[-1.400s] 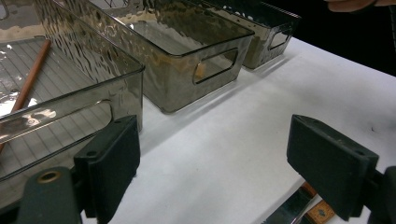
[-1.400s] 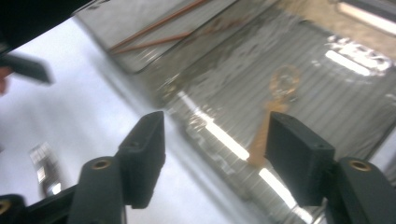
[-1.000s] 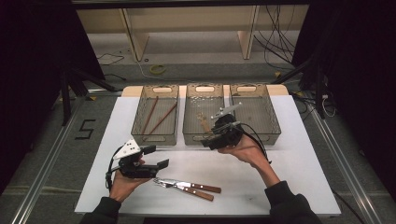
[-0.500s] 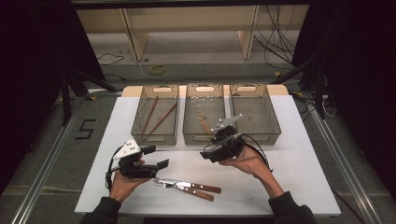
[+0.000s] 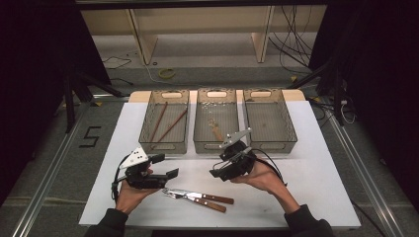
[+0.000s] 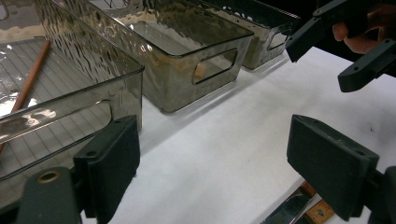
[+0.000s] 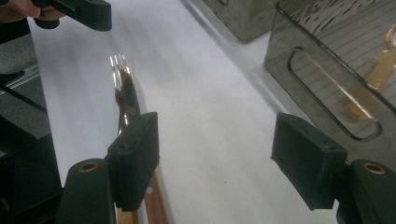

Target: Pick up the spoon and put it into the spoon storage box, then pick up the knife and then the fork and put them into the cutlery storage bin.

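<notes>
A fork (image 5: 184,194) and a second wooden-handled utensil (image 5: 213,198) lie together near the table's front edge. My left gripper (image 5: 165,166) hovers just left of them, open and with nothing between its jaws; in the left gripper view (image 6: 219,163) the wooden handles (image 6: 312,213) show at the bottom right. My right gripper (image 5: 220,165) is open and tilted down-left, above and right of the cutlery. In the right gripper view (image 7: 222,158) the fork (image 7: 123,88) runs under the left jaw, tines pointing away. Nothing is held.
Three smoked clear bins stand in a row at the back of the white mat (image 5: 321,163). The left bin (image 5: 148,133) holds two chopsticks (image 5: 170,125), the middle bin (image 5: 202,143) a small wooden-handled item (image 5: 216,131), the right bin (image 5: 291,136) nothing I can see.
My right gripper has come away from the front of the middle bin, left and down toward the cutlery. The left gripper has stayed put.
</notes>
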The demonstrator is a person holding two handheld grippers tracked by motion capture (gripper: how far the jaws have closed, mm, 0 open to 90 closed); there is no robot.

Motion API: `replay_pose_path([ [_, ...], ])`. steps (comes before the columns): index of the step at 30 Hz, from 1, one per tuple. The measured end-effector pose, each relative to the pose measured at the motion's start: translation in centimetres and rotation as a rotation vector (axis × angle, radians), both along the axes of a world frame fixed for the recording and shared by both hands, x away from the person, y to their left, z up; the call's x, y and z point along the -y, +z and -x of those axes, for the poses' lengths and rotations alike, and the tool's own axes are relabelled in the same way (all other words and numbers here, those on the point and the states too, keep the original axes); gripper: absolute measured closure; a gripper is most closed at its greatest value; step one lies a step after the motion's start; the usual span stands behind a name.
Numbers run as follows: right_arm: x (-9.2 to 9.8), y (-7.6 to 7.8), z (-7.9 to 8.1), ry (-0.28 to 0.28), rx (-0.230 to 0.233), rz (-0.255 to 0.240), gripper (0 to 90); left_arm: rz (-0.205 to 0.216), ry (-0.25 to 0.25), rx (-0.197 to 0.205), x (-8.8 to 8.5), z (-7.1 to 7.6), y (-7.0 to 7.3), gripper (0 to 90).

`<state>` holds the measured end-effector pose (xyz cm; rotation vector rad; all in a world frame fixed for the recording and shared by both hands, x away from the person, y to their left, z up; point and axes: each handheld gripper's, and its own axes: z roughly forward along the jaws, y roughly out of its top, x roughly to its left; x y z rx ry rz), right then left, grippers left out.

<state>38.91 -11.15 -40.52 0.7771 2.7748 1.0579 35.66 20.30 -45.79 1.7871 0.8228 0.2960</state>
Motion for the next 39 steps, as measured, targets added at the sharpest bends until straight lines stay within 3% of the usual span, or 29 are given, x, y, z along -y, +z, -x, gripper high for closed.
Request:
replay_pose_path([
  [39,-2.3,-2.4,1.8,0.137,-0.053,0.153,31.5,0.011,0.01,0.0,-0.4,0.2,0.0,16.7],
])
